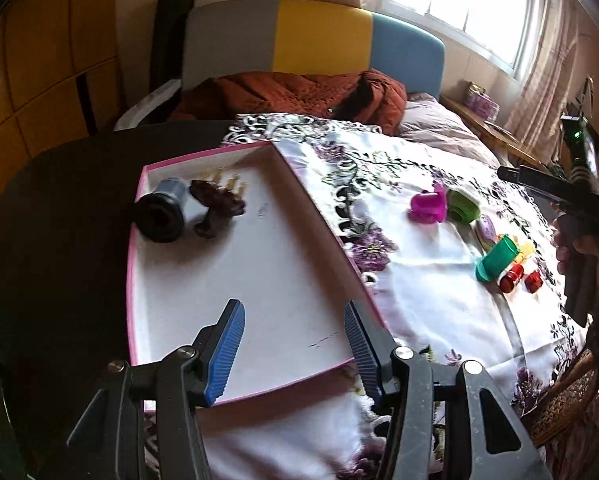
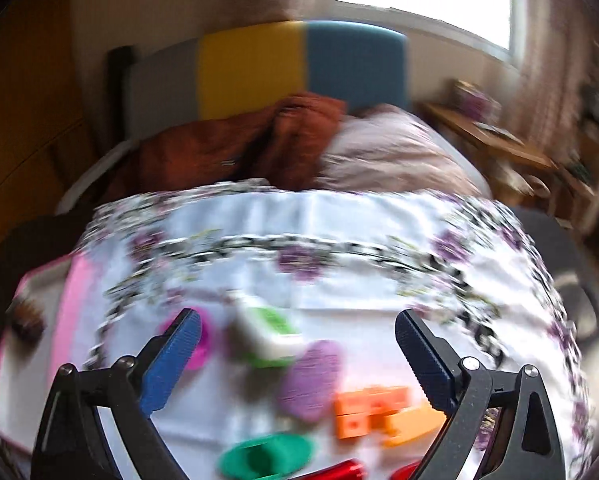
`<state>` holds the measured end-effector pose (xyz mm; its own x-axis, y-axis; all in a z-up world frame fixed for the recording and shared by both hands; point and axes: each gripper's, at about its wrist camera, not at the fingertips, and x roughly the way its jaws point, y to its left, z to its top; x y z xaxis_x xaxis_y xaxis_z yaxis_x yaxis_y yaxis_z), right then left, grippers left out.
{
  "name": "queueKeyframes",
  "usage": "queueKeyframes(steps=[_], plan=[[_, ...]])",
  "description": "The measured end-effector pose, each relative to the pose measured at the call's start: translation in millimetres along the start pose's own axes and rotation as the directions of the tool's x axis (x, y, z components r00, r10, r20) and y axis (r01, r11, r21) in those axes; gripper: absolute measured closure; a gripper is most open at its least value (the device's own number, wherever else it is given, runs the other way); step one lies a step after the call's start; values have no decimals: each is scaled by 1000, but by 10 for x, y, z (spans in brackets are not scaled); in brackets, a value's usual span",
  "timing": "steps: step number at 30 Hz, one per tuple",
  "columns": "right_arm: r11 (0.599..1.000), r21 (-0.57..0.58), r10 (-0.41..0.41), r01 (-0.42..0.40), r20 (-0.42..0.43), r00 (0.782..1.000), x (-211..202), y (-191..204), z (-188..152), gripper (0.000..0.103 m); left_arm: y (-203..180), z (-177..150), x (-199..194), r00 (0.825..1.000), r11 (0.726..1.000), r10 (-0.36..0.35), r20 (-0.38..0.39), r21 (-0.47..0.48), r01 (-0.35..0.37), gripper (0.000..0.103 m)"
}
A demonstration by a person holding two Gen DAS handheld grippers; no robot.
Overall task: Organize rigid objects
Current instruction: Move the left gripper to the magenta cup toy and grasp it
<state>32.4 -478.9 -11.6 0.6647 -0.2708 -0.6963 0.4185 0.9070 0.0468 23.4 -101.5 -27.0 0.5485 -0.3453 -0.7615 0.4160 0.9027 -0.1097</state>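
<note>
Though blurred, purple piece point(image 2: 311, 380) between claw point(image 2: 297, 354) tips

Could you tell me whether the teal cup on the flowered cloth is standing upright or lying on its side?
Lying on its side: the teal cup rests lengthwise on the cloth, its rim facing sideways.

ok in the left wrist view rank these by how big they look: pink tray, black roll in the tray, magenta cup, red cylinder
1. pink tray, by far the largest
2. black roll
3. magenta cup
4. red cylinder, smallest

The roll and the cup lie at about the same depth, so that order should hold; the fisheye lens may distort things somewhat.
</note>
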Motion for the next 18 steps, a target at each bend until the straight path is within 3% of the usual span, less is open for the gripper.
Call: queueKeyframes(steps=[3,6,18], plan=[[989,121,-76,82,-55,996,172,-333,-78,6,-132,57,45,1000,1000,-24,-10,17,24,50],[974,224,-30,42,-54,998,192,-528,-36,6,-280,139,124,998,998,-60,-22,28,60,50],[963,270,12,-1,-40,999,136,-582,-26,5,-963,544,680,980,982,-171,-100,67,178,50]])
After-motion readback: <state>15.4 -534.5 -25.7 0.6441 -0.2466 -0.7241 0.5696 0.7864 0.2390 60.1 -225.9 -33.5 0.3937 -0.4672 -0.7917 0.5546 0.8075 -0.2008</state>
